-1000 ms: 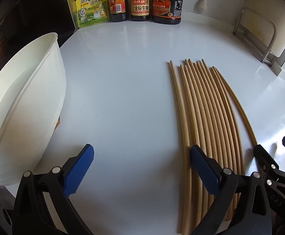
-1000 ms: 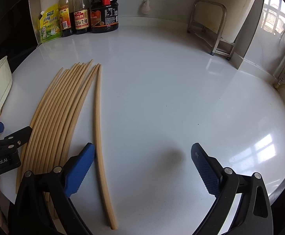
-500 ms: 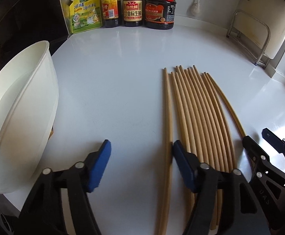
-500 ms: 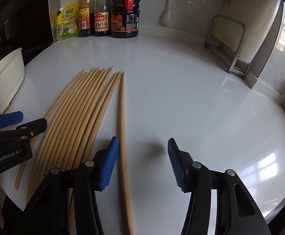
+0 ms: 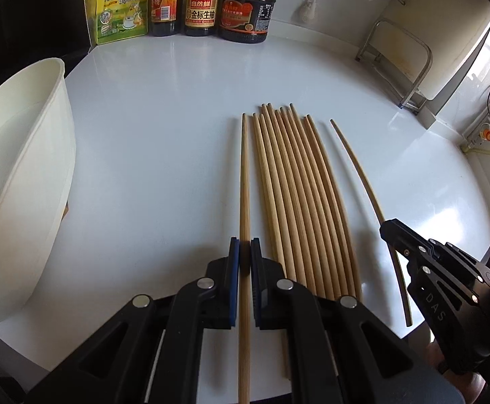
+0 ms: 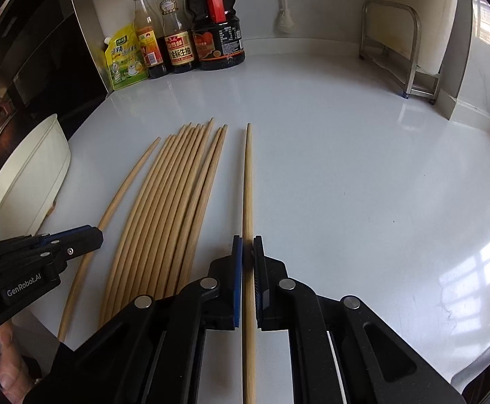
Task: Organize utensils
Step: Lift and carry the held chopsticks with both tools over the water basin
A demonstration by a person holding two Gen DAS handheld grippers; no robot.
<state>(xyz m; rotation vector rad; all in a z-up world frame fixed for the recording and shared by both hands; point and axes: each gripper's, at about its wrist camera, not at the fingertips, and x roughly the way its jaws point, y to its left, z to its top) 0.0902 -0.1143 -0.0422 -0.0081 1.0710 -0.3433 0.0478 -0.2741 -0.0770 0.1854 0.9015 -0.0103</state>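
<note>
Left to right across the glossy white countertop (image 5: 164,141). At far left a white container (image 5: 19,181) with smooth, thin, flaring walls stands near the counter edge, probably as the receptacle for sorted utensils. The left gripper (image 5: 245,256) has just been closing and now clamps the outermost left chopstick (image 5: 244,181) between its blue ribbed pads, the stick running straight forward between the jaws. Taking the edge stick isolates one piece without disturbing its neighbours. Just beside it lies the main bundle of chopsticks (image 5: 298,195): pale bamboo rods, round, matte, finely grained, tapering to narrow far tips, lying side by side and touching. At the bundle's right flank the right gripper (image 6: 247,252), likewise just closed, pinches the outermost right chopstick (image 6: 247,181), which lies slightly apart from the bundle. Both grips sit toward the thicker near ends, where the wood gives the pads more to hold. Against the back wall stand a green pouch (image 5: 120,10) and dark sauce bottles (image 5: 207,3); a bent-metal rack (image 6: 399,47) stands at right.
</note>
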